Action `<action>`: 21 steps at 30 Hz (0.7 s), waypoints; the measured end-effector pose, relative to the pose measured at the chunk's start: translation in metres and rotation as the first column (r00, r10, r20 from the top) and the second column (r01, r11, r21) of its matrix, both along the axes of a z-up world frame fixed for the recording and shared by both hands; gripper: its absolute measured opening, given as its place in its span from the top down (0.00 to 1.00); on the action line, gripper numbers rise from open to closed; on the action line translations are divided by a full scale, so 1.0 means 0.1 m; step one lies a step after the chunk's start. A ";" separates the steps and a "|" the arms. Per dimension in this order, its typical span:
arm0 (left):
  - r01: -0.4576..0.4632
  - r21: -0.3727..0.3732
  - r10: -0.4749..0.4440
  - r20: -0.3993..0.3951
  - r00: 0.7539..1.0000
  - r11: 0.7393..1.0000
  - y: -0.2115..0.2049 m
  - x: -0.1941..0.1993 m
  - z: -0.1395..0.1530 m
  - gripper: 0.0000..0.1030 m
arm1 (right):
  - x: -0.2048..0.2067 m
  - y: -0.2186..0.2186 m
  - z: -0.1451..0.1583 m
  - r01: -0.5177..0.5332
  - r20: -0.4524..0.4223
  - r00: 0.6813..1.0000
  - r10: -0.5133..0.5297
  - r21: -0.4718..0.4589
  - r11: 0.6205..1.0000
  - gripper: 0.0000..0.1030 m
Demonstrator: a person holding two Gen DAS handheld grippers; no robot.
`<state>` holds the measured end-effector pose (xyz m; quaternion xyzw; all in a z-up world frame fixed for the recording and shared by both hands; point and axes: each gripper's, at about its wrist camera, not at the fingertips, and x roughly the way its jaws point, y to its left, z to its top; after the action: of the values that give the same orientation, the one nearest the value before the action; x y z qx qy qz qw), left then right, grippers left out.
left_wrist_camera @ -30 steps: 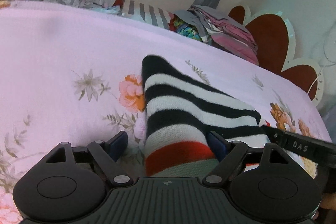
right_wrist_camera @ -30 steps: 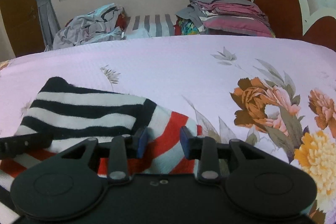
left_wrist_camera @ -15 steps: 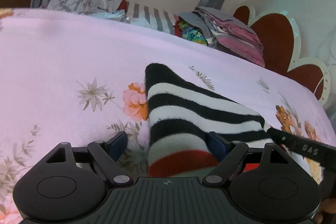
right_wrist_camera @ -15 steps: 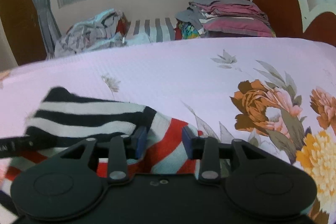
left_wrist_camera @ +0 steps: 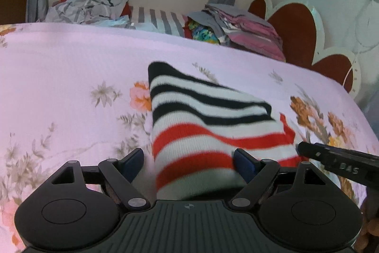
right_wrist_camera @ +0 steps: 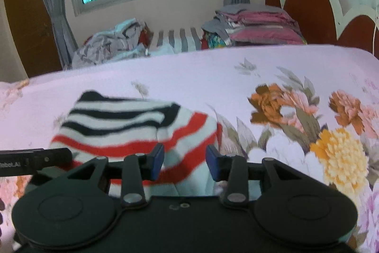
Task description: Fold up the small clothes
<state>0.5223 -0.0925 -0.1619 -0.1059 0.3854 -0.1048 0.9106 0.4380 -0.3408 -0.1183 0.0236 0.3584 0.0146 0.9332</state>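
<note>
Left wrist view: with both the left claw (left_wrist_camera: 188, 161) and right claw (right_wrist_camera: 184, 159) spread and straddling the striped sweater (left_wrist_camera: 208, 125) on the bed (left_wrist_camera: 71, 68), pinch only its near hem before folding.

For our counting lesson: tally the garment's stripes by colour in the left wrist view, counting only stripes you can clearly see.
Striped garment:
Black stripes: 4
Red stripes: 3
Total: 7

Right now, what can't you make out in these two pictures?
- Near end of the striped garment: hidden under the left tool in its view, under the right tool in its view.
- Whether either tool's pads press the cloth: motion blur.
- Crumpled pile under the window: too small to tell the items.
</note>
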 end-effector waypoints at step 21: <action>0.075 -0.029 -0.076 -0.047 0.996 0.997 0.10 -0.66 -0.02 0.20 | -0.92 -0.23 0.05 -0.019 -0.028 0.999 0.022 0.088 0.996 0.63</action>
<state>0.4566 -0.0823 -0.1635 -0.1061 0.4093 -0.1417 0.8951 0.3460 -0.3642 -0.1135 0.0612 0.3709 0.0396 0.9258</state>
